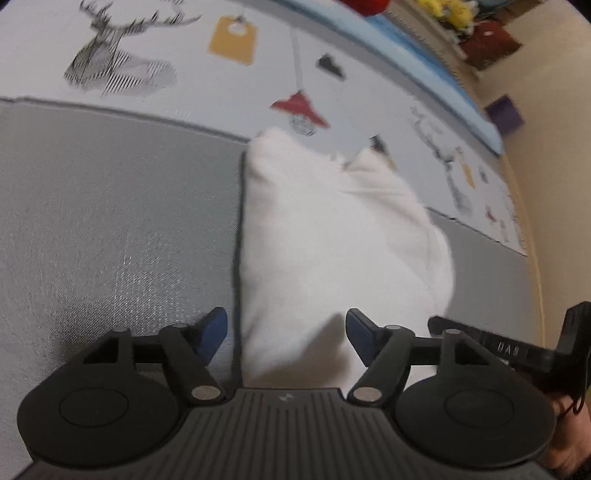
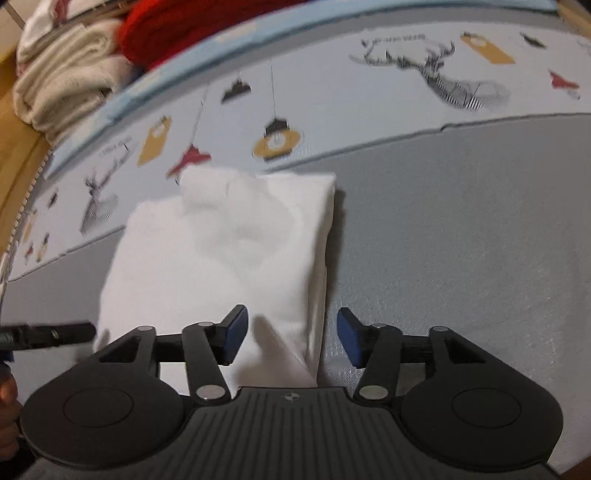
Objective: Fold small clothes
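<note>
Left wrist view: the left hand-held gripper (image 1: 286, 334) pointed steeply down with its jaws standing apart, the blue pads (image 1: 214, 328) pressing on nothing. Between and beyond them lay the white garment (image 1: 332, 229), folded into a rough rectangle with one straight edge toward the left of the picture, resting flat on the grey mat (image 1: 110, 221). Its far end reached onto a pale printed panel (image 1: 229, 96) bearing deer heads, lamps and tags. Part of the right hand-held gripper (image 1: 524, 347) entered at the lower right, just beside the garment.

Right wrist view: the right hand-held gripper (image 2: 291, 336) likewise stood open and empty over the near end of the garment (image 2: 221, 251), whose straight folded edge ran up between the two pads (image 2: 236, 332). A raised fold of cloth stood just in front of the gripper body. At the upper left, past the light-blue border, lay a cream towel (image 2: 62, 85) and a red cloth (image 2: 177, 26). Both pictures were somewhat blurred.
</note>
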The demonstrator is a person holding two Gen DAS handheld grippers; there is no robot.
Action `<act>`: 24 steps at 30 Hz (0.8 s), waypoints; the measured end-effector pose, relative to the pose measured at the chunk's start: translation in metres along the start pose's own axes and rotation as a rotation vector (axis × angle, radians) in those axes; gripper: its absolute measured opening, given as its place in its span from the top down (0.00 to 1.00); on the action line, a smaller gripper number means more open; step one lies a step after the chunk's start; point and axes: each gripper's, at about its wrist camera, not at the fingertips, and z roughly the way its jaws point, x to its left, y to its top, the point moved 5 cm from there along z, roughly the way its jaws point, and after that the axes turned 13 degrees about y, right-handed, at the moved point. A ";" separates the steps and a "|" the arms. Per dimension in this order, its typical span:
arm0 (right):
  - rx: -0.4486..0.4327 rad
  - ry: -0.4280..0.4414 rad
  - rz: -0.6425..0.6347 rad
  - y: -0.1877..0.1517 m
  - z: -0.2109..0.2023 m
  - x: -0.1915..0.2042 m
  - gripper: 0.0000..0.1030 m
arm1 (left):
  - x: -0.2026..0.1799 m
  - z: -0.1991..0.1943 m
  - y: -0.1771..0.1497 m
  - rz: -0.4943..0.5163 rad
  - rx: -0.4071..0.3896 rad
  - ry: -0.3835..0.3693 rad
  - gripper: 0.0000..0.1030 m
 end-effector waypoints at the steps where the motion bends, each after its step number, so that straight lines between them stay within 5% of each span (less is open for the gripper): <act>1: 0.026 -0.016 0.001 -0.001 0.005 -0.001 0.43 | -0.001 0.008 0.002 -0.002 0.017 0.006 0.27; 6: 0.048 -0.029 0.063 0.004 0.023 -0.005 0.39 | -0.004 0.032 0.008 -0.040 0.075 -0.041 0.28; 8: 0.048 -0.014 0.087 0.006 0.026 -0.006 0.41 | -0.008 0.035 0.012 -0.026 0.069 -0.029 0.36; 9: 0.047 -0.004 0.090 0.007 0.027 -0.005 0.45 | -0.012 0.035 0.013 -0.006 0.062 -0.020 0.39; 11: 0.041 0.016 0.084 0.008 0.029 -0.002 0.57 | -0.018 0.034 0.015 0.024 0.040 -0.009 0.61; 14: 0.014 0.032 0.049 0.013 0.028 0.006 0.76 | -0.020 0.025 0.024 0.025 -0.014 -0.014 0.72; 20: -0.177 0.111 0.011 0.041 0.015 0.023 0.82 | -0.021 -0.008 0.051 0.028 -0.193 -0.015 0.73; 24: -0.273 0.093 -0.119 0.053 0.014 0.044 0.81 | -0.018 -0.015 0.061 0.021 -0.225 -0.019 0.69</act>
